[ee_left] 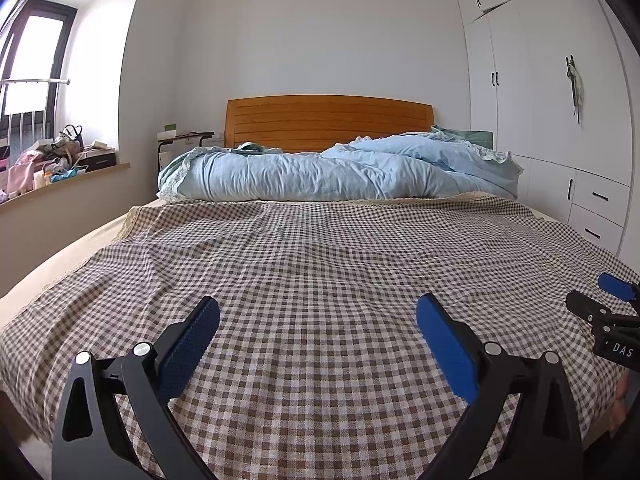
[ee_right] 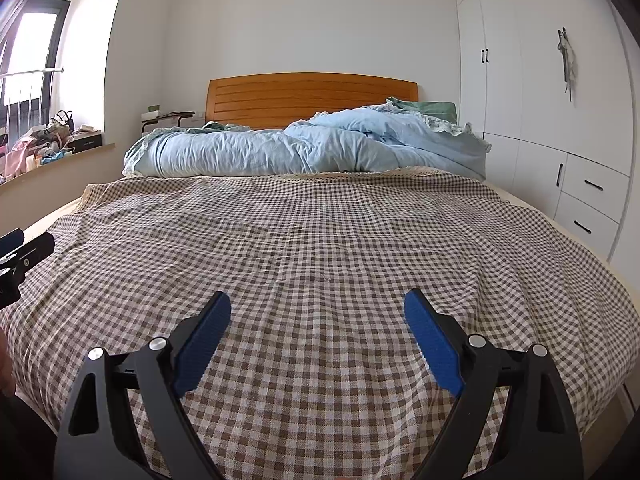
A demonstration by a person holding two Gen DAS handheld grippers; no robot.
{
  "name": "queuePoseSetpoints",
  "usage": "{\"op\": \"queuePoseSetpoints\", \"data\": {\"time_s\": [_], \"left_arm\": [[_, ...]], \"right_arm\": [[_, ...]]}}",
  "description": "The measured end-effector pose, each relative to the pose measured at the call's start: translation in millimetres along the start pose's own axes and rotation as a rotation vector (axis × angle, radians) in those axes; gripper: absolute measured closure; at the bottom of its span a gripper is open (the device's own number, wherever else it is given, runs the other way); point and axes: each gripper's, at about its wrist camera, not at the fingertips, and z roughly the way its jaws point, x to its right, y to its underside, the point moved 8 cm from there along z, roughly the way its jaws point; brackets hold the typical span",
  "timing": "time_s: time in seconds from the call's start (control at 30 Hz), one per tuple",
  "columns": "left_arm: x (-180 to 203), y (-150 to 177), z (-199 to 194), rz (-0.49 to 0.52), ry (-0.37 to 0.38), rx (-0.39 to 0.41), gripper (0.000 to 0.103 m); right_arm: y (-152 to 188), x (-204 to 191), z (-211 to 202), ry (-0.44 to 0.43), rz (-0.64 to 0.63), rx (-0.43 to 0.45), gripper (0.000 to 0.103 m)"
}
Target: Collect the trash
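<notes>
Trash is not visible anywhere in either wrist view, so we have no target yet. We hold the left gripper (ee_left: 318, 322) with its black arms and blue-padded fingers (ee_left: 446, 346) spread wide and nothing between them. The right gripper (ee_right: 318, 314) is the same: jaws wide apart, empty, angled slightly down.

Both hover over the foot end of the brown-and-white checked cotton bedspread (ee_left: 320, 256), side by side; each shows at the edge of the other's view. We cannot tell if either touches the cloth. The bedspread looks bare, only mild wrinkles.

Further out, a crumpled pale blue quilt with lace trim (ee_left: 340, 170) lies across the head of the bed, against the slatted orange wooden headboard (ee_left: 328, 120). A green pillow corner (ee_right: 428, 108) pokes out behind it. To the left, a long wooden window ledge (ee_left: 64, 184) carries a clutter of bags, boxes and small items; too small to sort into trash or not. A white built-in wardrobe with black handles (ee_left: 560, 120) fills the right wall.

Judgement: we are at the search step, task barely started. To do it well we would keep both jaws open, scan the quilt folds and ledge clutter, approach low, and pinch only loose scraps, not fabric. Snagging the bedspread is the main risk.
</notes>
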Motion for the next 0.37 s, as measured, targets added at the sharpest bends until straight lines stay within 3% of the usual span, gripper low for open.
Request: {"op": "queuePoseSetpoints", "data": {"time_s": [0.1,0.2,0.37], "left_arm": [[5.1,0.4,-2.1,0.004,0.032,0.004,0.008],[5.0,0.4,-0.8,0.031,-0.002,0.008,0.008],[1.0,0.3,2.3,0.000,0.008,-0.007,0.008]], "right_arm": [[0.0,0.0,-0.2,0.002,0.000,0.000,0.018],[0.4,-0.1,0.6,0.000,-0.001,-0.001,0.018],[0.7,0.3,1.3,0.003,0.000,-0.001,0.018]]}}
